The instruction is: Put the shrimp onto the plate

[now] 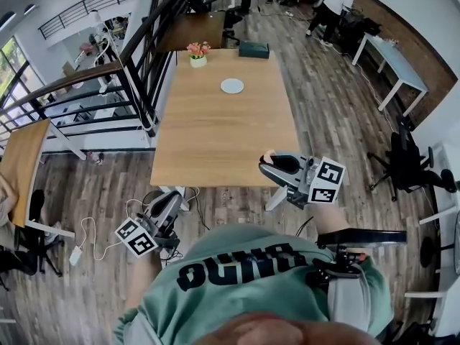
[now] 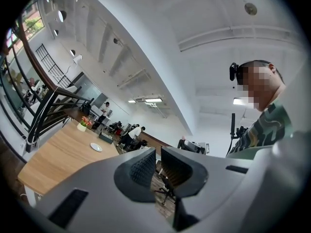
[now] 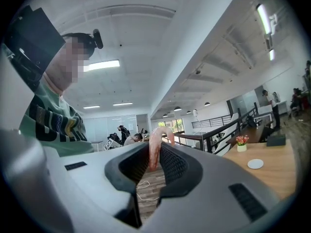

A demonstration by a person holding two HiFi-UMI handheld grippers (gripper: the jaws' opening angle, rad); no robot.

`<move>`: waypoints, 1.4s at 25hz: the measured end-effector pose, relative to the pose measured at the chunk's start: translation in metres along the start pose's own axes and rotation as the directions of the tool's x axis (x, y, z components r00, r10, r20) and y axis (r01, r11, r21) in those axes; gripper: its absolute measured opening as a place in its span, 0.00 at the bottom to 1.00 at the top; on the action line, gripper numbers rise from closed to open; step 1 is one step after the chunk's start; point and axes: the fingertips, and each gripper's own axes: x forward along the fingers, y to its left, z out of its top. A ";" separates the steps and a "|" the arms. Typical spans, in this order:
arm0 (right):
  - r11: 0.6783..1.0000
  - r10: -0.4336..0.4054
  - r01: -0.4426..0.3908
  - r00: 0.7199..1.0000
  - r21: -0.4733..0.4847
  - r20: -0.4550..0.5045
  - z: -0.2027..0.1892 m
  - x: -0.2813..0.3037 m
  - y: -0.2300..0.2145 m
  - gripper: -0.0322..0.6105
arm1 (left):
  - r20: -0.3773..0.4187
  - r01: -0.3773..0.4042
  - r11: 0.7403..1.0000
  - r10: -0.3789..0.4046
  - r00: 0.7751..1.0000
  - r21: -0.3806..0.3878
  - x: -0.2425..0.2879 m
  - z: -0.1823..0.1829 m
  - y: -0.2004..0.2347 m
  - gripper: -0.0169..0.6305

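Observation:
A pink shrimp (image 3: 156, 144) stands pinched between the pads of my right gripper (image 3: 155, 160), its curled end poking above them. In the head view this gripper (image 1: 272, 164) hovers over the near right edge of the wooden table (image 1: 215, 135), with the shrimp (image 1: 268, 154) at its tip. The small white plate (image 1: 231, 85) lies far up the table; it also shows in the right gripper view (image 3: 255, 164) and the left gripper view (image 2: 96, 147). My left gripper (image 1: 171, 201) hangs low, off the table's near left corner. Its jaws (image 2: 156, 168) are nearly together with nothing between them.
A pot of flowers (image 1: 198, 52) and a dark box (image 1: 254, 49) stand at the table's far end. A black railing (image 1: 136, 63) runs along the left side. Cables (image 1: 93, 236) lie on the wooden floor at the left, and an office chair (image 1: 406, 160) stands at the right.

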 end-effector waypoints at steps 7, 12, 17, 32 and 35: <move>0.996 0.088 -0.089 0.995 0.004 0.038 0.016 -0.003 -0.090 0.15 | 0.035 -0.073 0.995 0.071 0.997 0.067 0.066 0.022 0.016 0.08; 0.984 0.181 -0.180 0.982 -0.020 0.055 0.039 -0.006 -0.151 0.15 | 0.087 -0.154 0.982 0.145 0.986 0.106 0.112 0.038 0.023 0.08; 0.974 0.225 -0.224 0.972 -0.025 0.071 0.048 -0.022 -0.205 0.15 | 0.083 -0.189 0.977 0.181 0.980 0.104 0.167 0.029 0.032 0.08; 0.995 0.075 -0.082 0.991 0.055 0.112 0.023 -0.063 -0.299 0.15 | -0.025 -0.102 0.991 0.105 0.994 0.090 0.257 0.036 0.073 0.08; 0.997 0.052 -0.056 0.995 0.050 0.088 0.014 -0.043 -0.309 0.15 | -0.014 -0.071 0.995 0.072 0.997 0.071 0.254 0.042 0.103 0.09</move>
